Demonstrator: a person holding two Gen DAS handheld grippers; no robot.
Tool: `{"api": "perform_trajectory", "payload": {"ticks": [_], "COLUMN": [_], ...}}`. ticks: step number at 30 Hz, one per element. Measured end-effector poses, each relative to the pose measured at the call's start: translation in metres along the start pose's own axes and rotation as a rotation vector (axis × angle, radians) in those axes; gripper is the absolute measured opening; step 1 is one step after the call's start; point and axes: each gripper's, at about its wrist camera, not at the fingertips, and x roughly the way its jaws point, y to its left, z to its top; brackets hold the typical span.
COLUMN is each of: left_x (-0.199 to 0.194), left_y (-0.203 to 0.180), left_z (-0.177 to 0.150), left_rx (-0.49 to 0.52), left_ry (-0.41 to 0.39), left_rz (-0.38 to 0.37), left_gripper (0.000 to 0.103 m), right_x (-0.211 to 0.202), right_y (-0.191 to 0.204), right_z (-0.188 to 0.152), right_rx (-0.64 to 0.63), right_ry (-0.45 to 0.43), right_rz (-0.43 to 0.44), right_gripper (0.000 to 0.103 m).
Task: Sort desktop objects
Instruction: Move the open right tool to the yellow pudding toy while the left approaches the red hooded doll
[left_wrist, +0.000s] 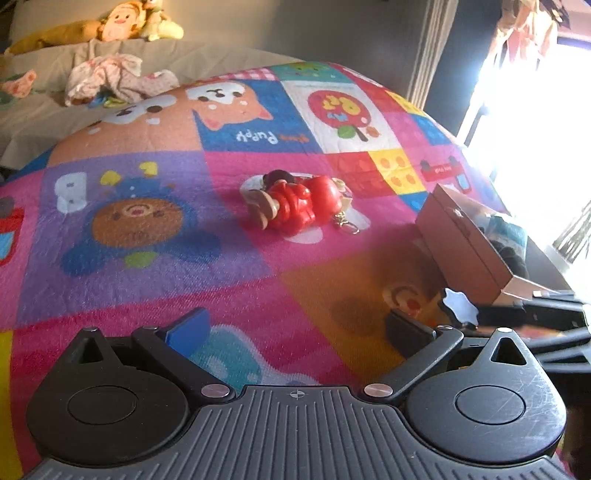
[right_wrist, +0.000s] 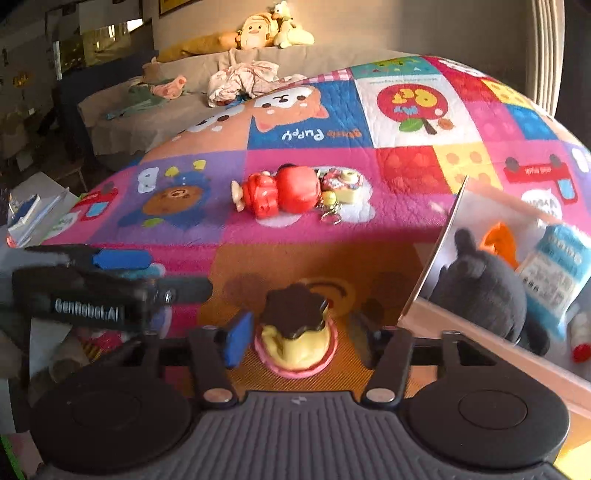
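right tongs (right_wrist: 299, 339) gape around a small, probably light, squashy pudding toy (right_wrist: 295, 328), best pinched at its sides; left tongs (left_wrist: 295, 332) open, empty.

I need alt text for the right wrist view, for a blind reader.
The right gripper, open, frames a pudding-shaped toy on a colourful cartoon blanket. Farther off lies a red doll; a box at right holds a dark plush.

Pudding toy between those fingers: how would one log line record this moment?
right gripper: open around yellow pudding toy with brown top, no contact visible | left gripper: open, empty | red figurine: on quilt
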Motion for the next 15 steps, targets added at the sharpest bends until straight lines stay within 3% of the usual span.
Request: {"api": "perform_trajectory", "payload": {"ticks": [2,6,9,11,15], "left_x": [0.004,0.022,0.047,0.062,0.089], "left_y": [-0.008,-0.020,-0.027,-0.032,-0.043], "left_z": [0.008,0.037,0.062,0.074,0.083], "left_rx": [0.083,0.166,0.192,0.218,0.250], "left_ry": [-0.020,-0.078,-0.090,-0.084,-0.064], "left_rz": [0.038,0.078,0.092,0.095,0.112], "left_gripper": [0.103,0.103,0.103,0.103,0.103], "right_x": [-0.004,-0.022,-0.046,-0.060,-0.074], "right_y": [-0.001,-0.013,-0.024,-0.033,-0.044], "right_z": [-0.009,-0.030,-0.048,-0.059,-0.081], "right_rx": [0.021,0.077,0.140,0.191,0.256], "right_ry": [-0.005,-0.017,-0.062,-0.096,-0.138], "right_rz": [0.013,-0.007,-0.029,-0.044,-0.090], "right_gripper": [0.036,0.036,0.050,0.066,0.076]}}
